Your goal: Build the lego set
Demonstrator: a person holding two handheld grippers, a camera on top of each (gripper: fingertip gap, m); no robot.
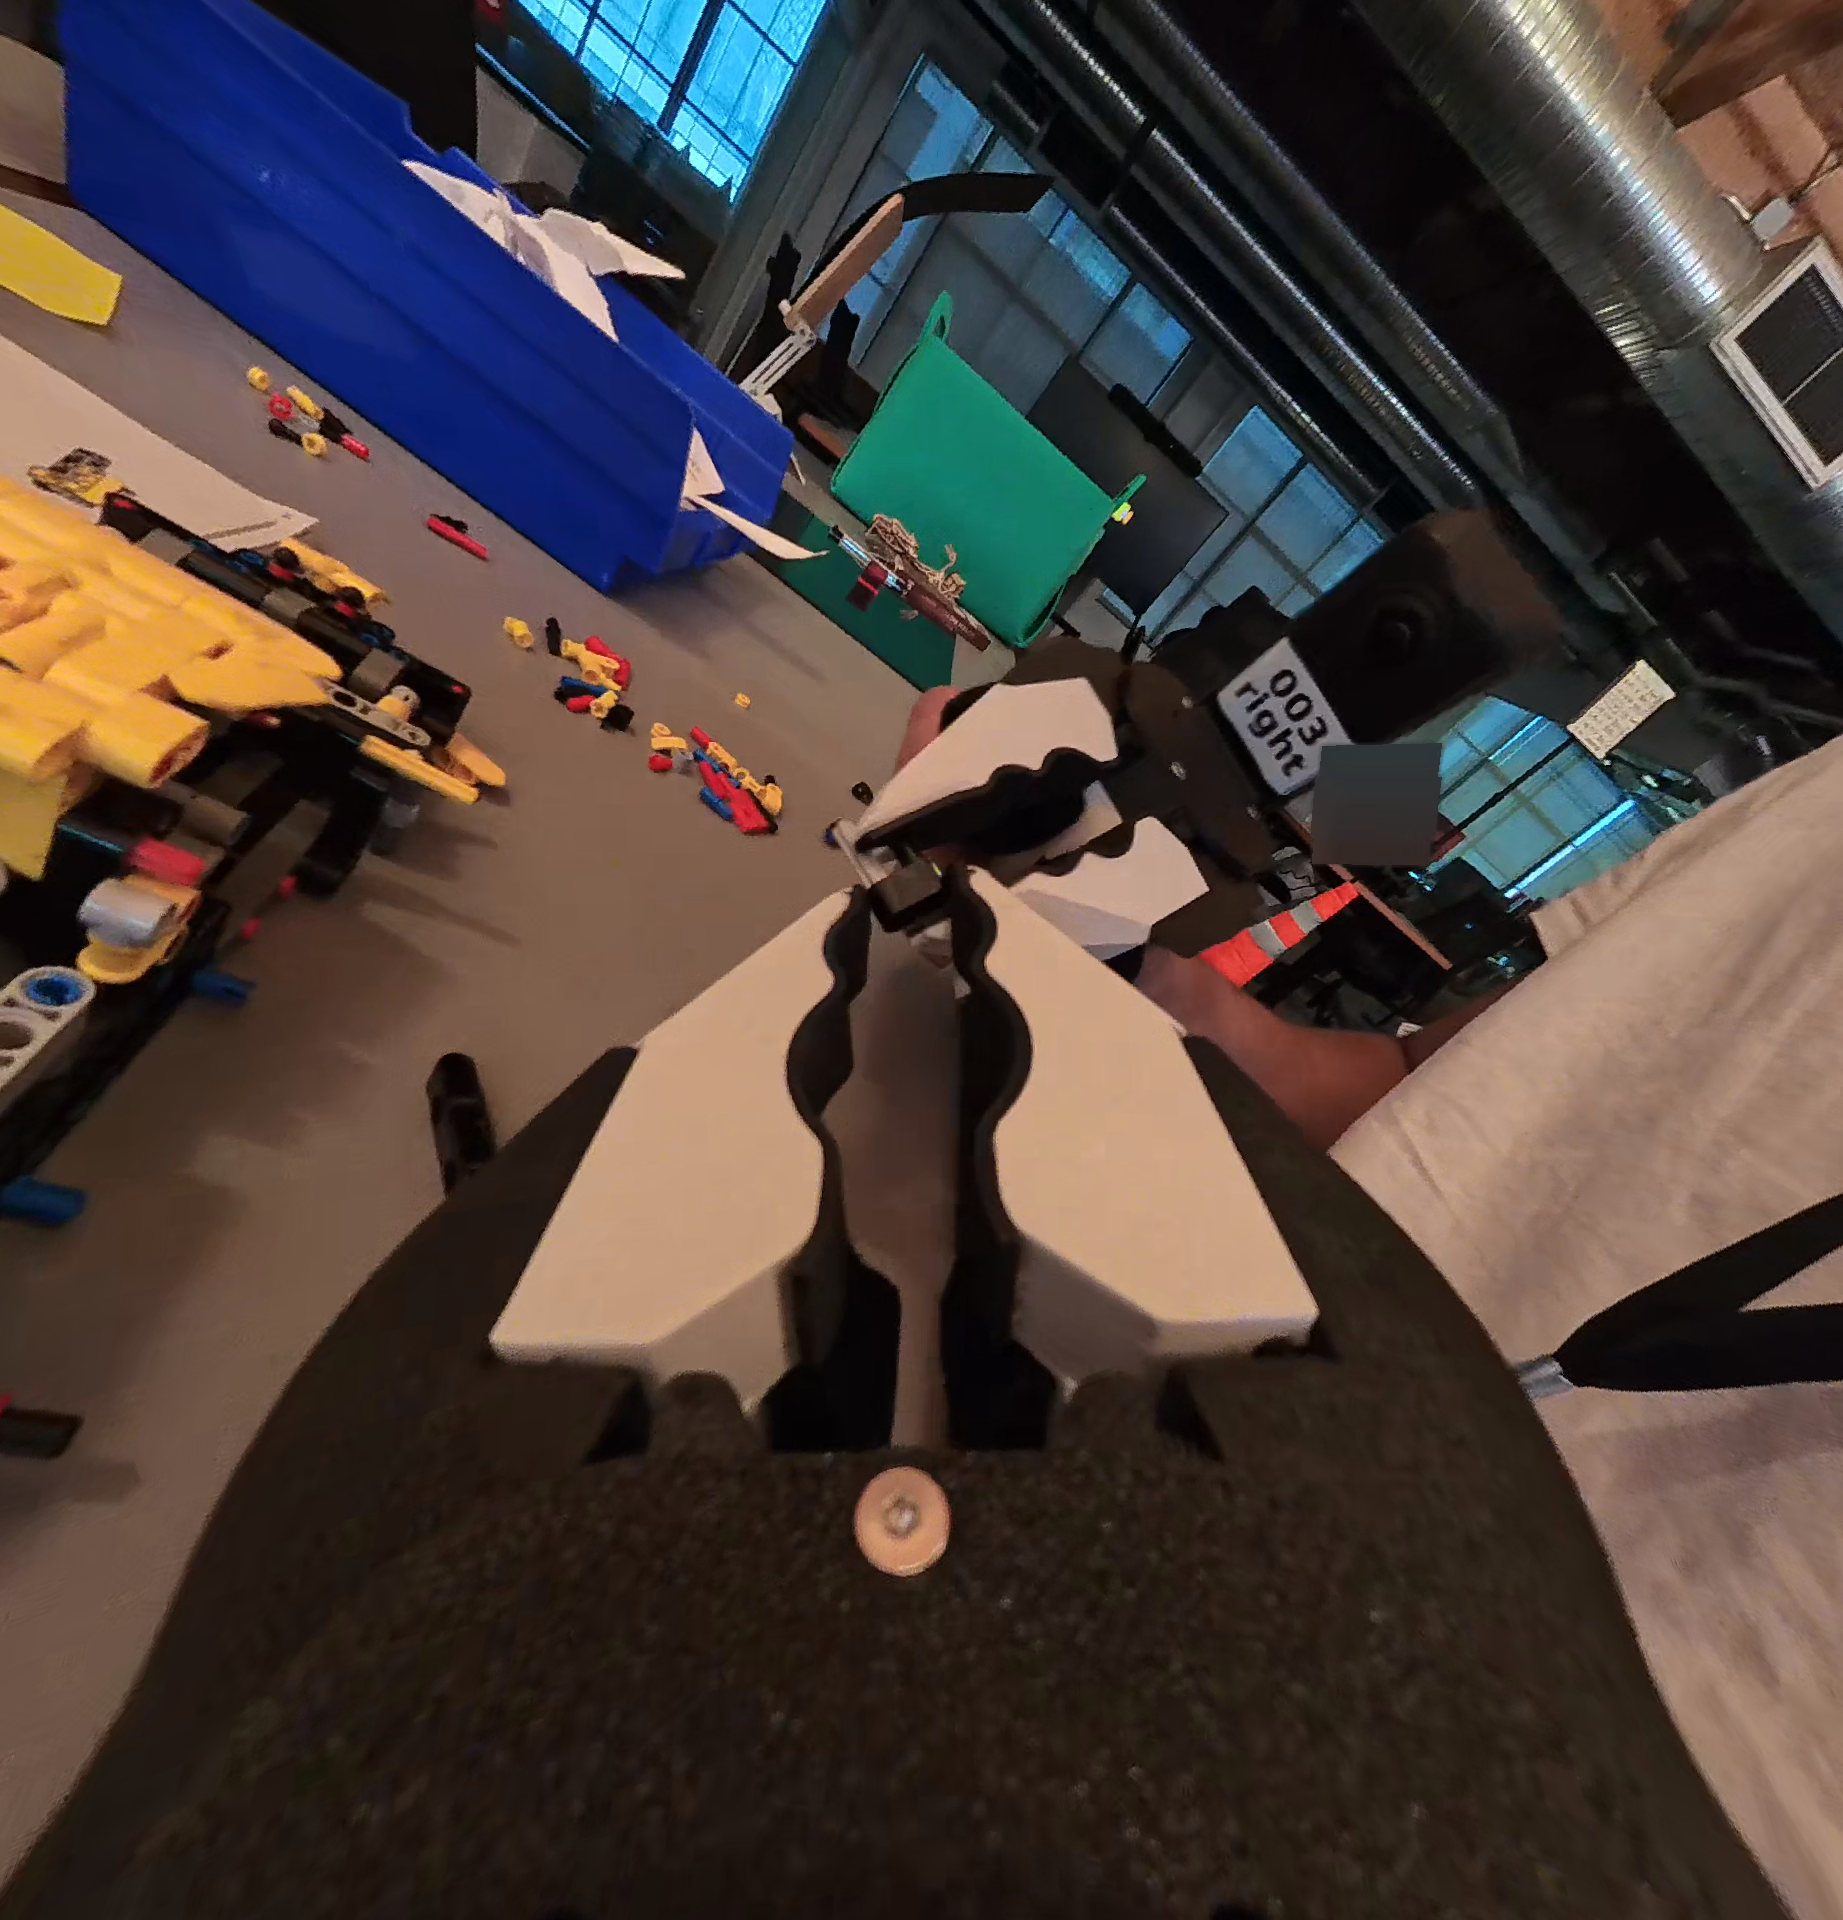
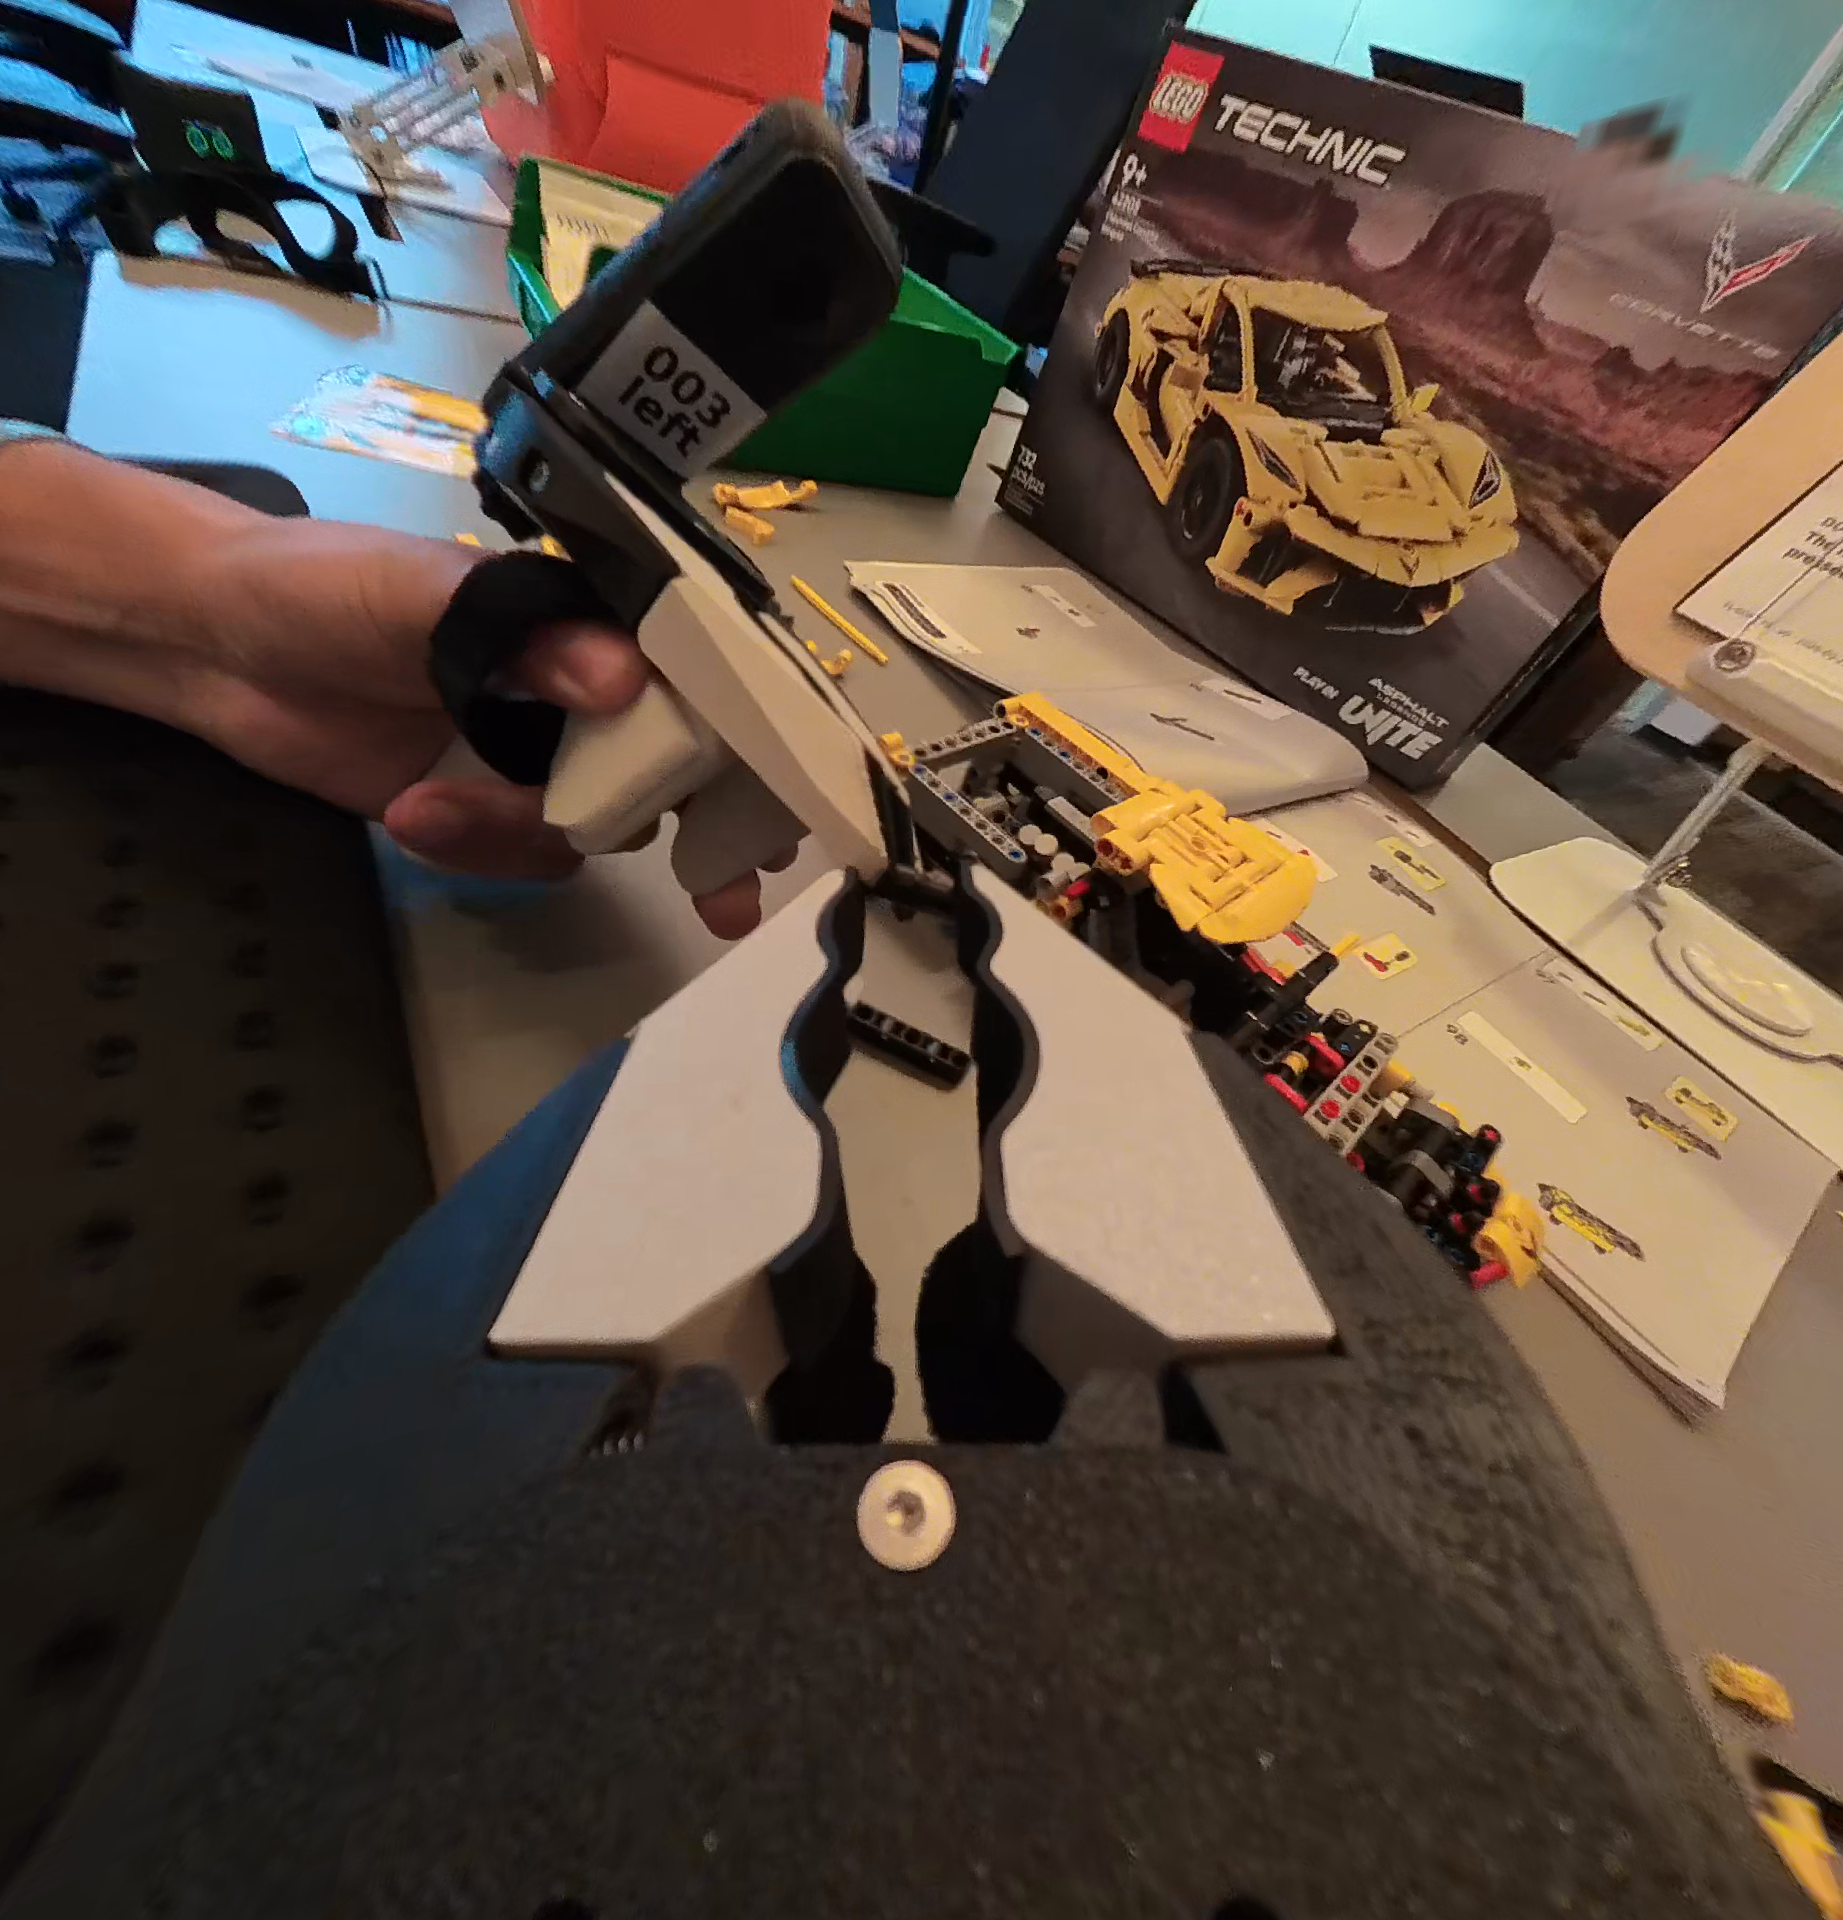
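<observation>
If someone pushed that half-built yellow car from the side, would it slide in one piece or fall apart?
The half-built car would probably slide on the smooth grey table, since it sits low and wide. Its beam frame looks rigid, so the core likely holds. The yellow panels seem clipped on at few points, so one might pop off.

A long blue bin [image 1: 397,312] sits on the grey desk [image 1: 543,935] with crumpled white paper [image 1: 543,234] sticking out of it, and a green bin [image 1: 974,499] stands just past its end. Silver ducts [image 1: 1582,239] and a white vent [image 1: 1810,364] run overhead in front of tall windows [image 1: 688,73]. In the right wrist view, an orange container [image 2: 678,73] stands behind the green bin [image 2: 896,395], and a white stand [image 2: 1675,966] rests on the desk at the right.
</observation>
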